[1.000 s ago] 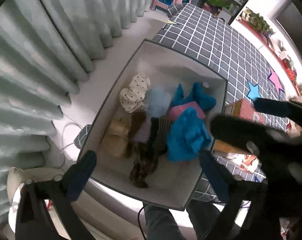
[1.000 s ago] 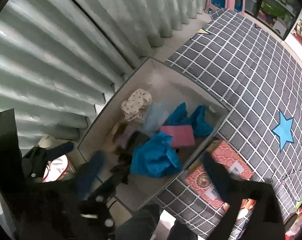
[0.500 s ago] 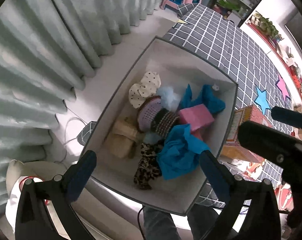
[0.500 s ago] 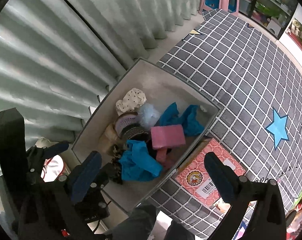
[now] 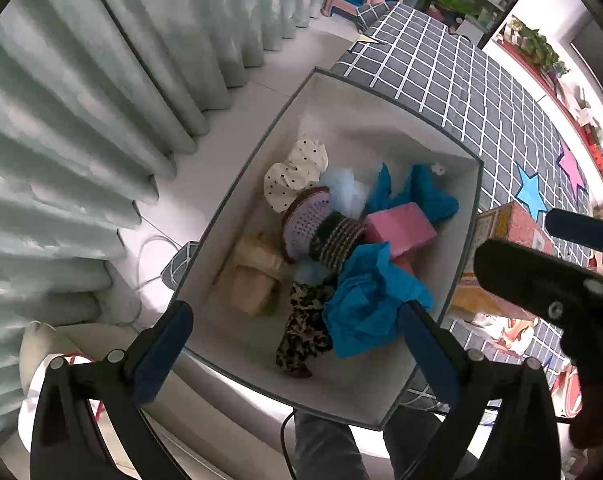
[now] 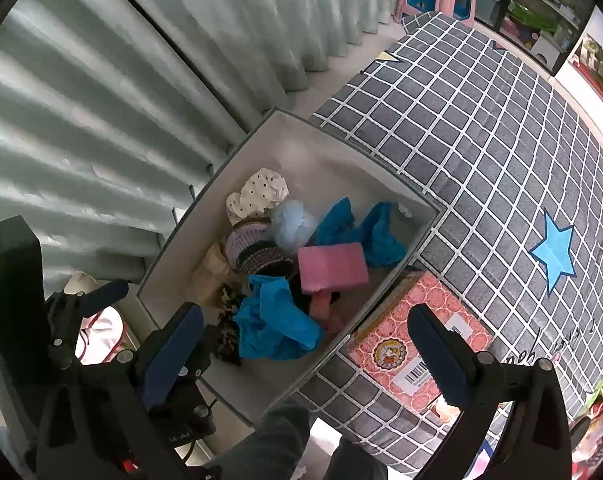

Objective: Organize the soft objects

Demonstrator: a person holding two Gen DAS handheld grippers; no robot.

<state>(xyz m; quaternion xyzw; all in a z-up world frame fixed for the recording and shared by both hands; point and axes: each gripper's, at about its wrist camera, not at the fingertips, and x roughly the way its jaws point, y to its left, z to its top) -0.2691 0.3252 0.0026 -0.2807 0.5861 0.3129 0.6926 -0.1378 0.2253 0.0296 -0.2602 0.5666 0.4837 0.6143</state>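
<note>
In the left wrist view, the left tongs (image 5: 293, 346) hang apart and empty at the bottom of the frame, above the grey storage box (image 5: 467, 236) at centre. Inside lie a blue cloth (image 5: 371, 300), a pink sponge block (image 5: 401, 228), a knitted striped hat (image 5: 321, 230) and what may be a leopard-print fabric (image 5: 305, 336).

In the right wrist view, the right tongs (image 6: 305, 354) also stand apart, holding nothing, over the box's lower right edge beside a red patterned carton (image 6: 413, 344) on the checked mat (image 6: 481, 140).
</note>
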